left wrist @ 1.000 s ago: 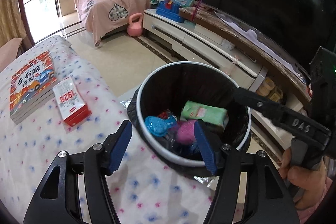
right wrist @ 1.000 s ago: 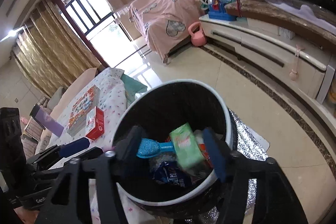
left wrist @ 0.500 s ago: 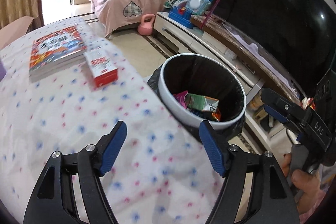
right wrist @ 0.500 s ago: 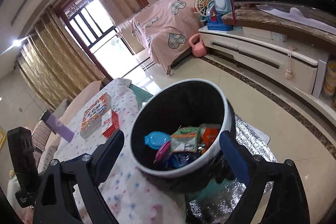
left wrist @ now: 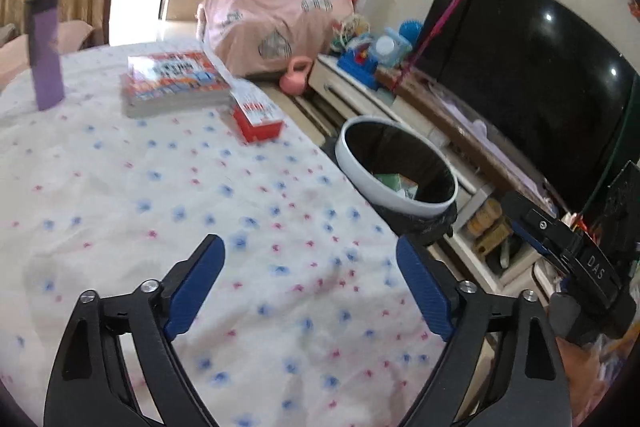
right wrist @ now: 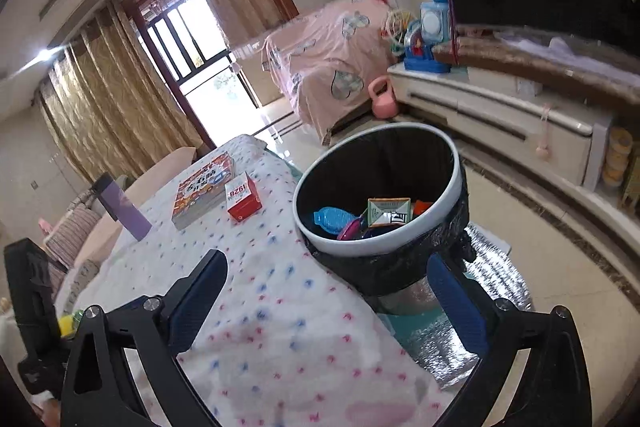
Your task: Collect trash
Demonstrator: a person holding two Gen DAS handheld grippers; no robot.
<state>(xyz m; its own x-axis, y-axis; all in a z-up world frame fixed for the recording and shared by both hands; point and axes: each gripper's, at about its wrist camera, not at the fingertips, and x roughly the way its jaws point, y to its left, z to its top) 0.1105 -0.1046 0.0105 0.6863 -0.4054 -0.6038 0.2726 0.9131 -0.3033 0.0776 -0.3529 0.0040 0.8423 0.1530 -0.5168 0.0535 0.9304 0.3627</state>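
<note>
Left wrist view: the left claw (left wrist: 310, 281), spread wide and holding nothing, now hovers over the dotted cloth of the tabletop (left wrist: 120, 187); a second ago it hung directly above the trash bin (left wrist: 396, 167), so it has drawn back and swung toward the tabletop. The bin stands just beside the tabletop edge, green packaging showing inside. On the cloth lie a book (left wrist: 176, 83), a red-and-white box (left wrist: 256, 115) touching it, and an upright purple box (left wrist: 44, 55). The right claw's handle shows at the right edge.

Right wrist view: the right claw (right wrist: 332, 295), also spread and empty, has likewise pulled away from the bin (right wrist: 380, 187), whose rim now sits ahead of its fingers. The collected trash lies at the bottom: a green carton (right wrist: 390, 211), a blue item (right wrist: 332, 219), and pink and orange pieces.

Reading: a drop into the bin appears complete; no loose litter is visible on the cloth, so the collection is probably finished or nearly so
</note>
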